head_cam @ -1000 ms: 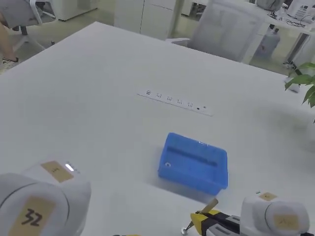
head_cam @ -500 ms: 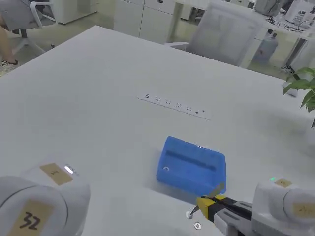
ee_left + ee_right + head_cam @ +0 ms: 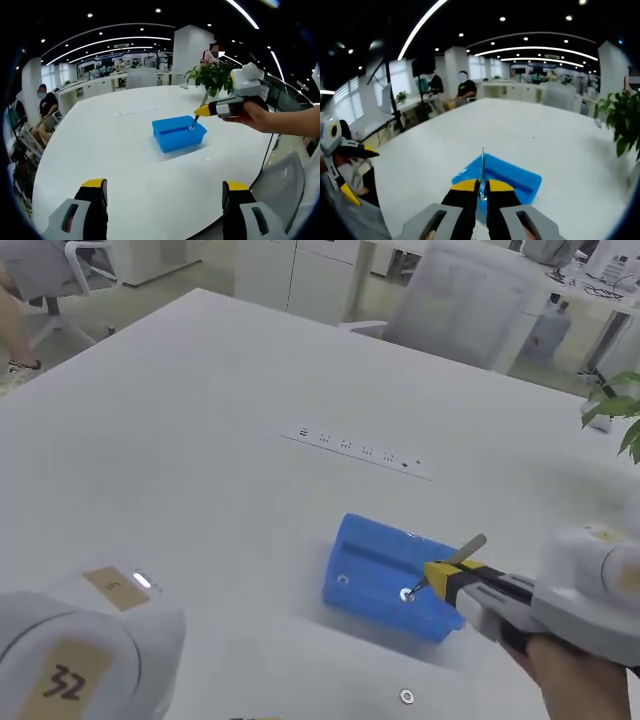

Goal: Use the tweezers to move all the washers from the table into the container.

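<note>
A blue container [image 3: 372, 608] sits on the white table, with one washer [image 3: 343, 580] lying inside near its left end. My right gripper [image 3: 447, 575] is shut on the metal tweezers [image 3: 425, 583]. Their tip holds a small washer [image 3: 407, 594] over the container's front part. Another washer [image 3: 406, 696] lies on the table in front of the container. The left gripper view shows the container [image 3: 177, 142], the right gripper [image 3: 207, 110], the held washer [image 3: 191, 128] and the loose washer [image 3: 206, 159]. My left gripper [image 3: 162, 189] is open and holds nothing. The right gripper [image 3: 481, 186] pinches the tweezers [image 3: 482, 167] above the container [image 3: 525, 182].
A flush power strip [image 3: 355, 450] is set into the table beyond the container. A grey chair [image 3: 450, 300] stands at the far edge and a plant [image 3: 615, 405] at the right. A seated person [image 3: 47, 107] is off to the left of the table.
My right gripper has lifted the tweezers from the table in front of the container and carried a washer up over the container. The other loose washer stayed on the table.
</note>
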